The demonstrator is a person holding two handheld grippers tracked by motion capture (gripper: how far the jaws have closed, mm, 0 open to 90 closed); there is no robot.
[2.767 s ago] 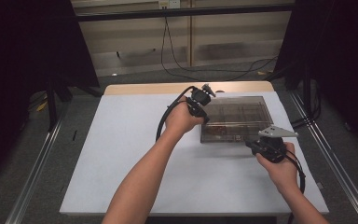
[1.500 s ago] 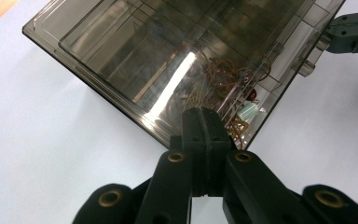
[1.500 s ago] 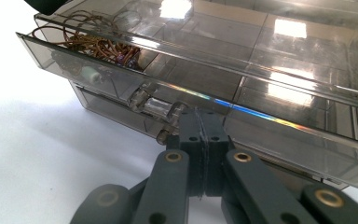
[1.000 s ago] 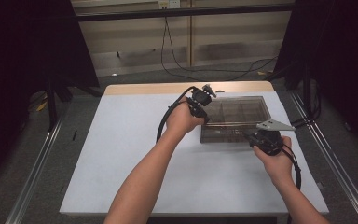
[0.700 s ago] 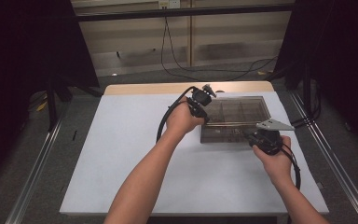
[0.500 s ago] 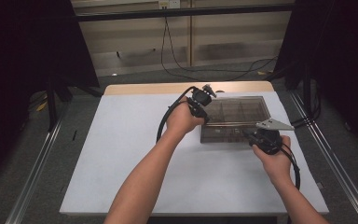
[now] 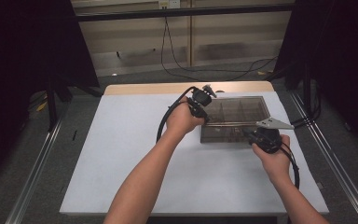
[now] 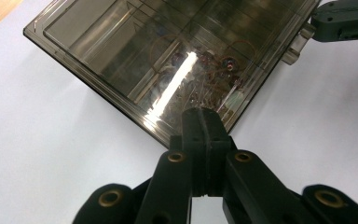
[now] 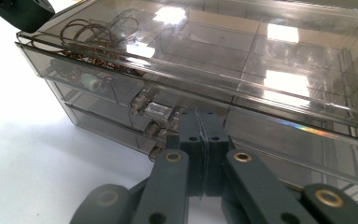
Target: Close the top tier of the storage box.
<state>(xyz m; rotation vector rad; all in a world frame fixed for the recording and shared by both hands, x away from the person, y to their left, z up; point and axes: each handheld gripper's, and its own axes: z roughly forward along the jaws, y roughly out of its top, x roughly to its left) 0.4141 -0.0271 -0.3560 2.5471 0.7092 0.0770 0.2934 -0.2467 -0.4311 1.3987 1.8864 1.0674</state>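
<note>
A smoky clear organiser box (image 7: 242,109) with drawers stands on the white table (image 7: 121,154) at the back right. Brown rings (image 8: 168,46) and small bits lie in one of its compartments. My left gripper (image 7: 206,120) is shut, its tips (image 8: 203,116) over the box's near left corner; I cannot tell whether they touch the lid. My right gripper (image 7: 249,134) is shut too, its tips (image 9: 200,119) right at the drawer front, beside the clear drawer handles (image 9: 154,109). Nothing sits between either pair of jaws.
The box (image 9: 261,60) has several stacked drawers on its front side. A cable (image 7: 165,123) loops from the left gripper across the table. Dark frame posts (image 7: 51,93) and floor rails (image 7: 32,177) flank the table.
Since the earliest frame my right gripper has moved forward to the box's drawer front. Over the last second neither hand has shifted.
</note>
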